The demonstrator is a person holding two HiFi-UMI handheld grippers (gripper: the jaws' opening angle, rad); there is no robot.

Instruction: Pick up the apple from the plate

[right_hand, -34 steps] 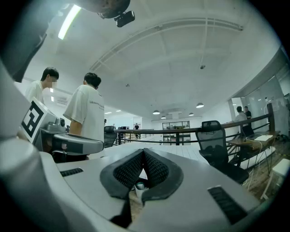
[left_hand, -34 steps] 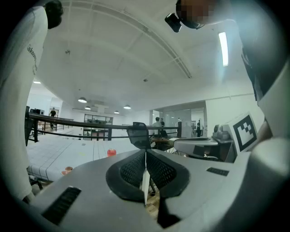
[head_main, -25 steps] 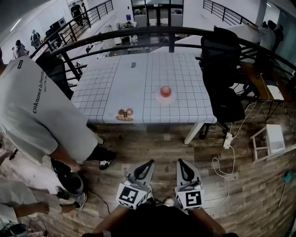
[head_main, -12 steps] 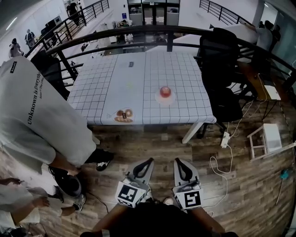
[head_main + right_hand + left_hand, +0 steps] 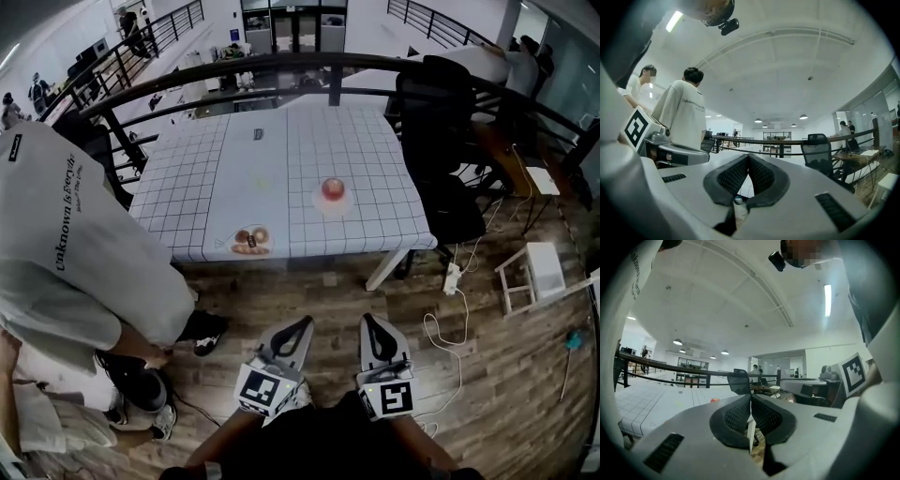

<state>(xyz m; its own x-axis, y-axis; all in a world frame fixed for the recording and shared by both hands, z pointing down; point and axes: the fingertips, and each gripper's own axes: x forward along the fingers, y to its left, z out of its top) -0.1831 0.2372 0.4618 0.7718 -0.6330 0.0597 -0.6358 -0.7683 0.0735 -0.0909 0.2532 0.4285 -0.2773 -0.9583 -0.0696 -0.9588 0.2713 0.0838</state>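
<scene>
Left claw (image 5: 305,325), right claw (image 5: 368,320) closed — apple (image 5: 332,188) on plate (image 5: 335,210).

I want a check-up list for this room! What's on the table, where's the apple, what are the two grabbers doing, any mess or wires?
Surface: table with a white checked cloth.
Job's things: red apple on a small plate, not yet picked up.
Clutter: brown pastries near the table's front edge; small dark item farther back.
Grippers: left gripper and right gripper, jaws shut, empty, well short of the table.
Cables: white cable and power strip on the floor, right of the table.
Surroundings: person in a white T-shirt at left; black chair; railing.
</scene>
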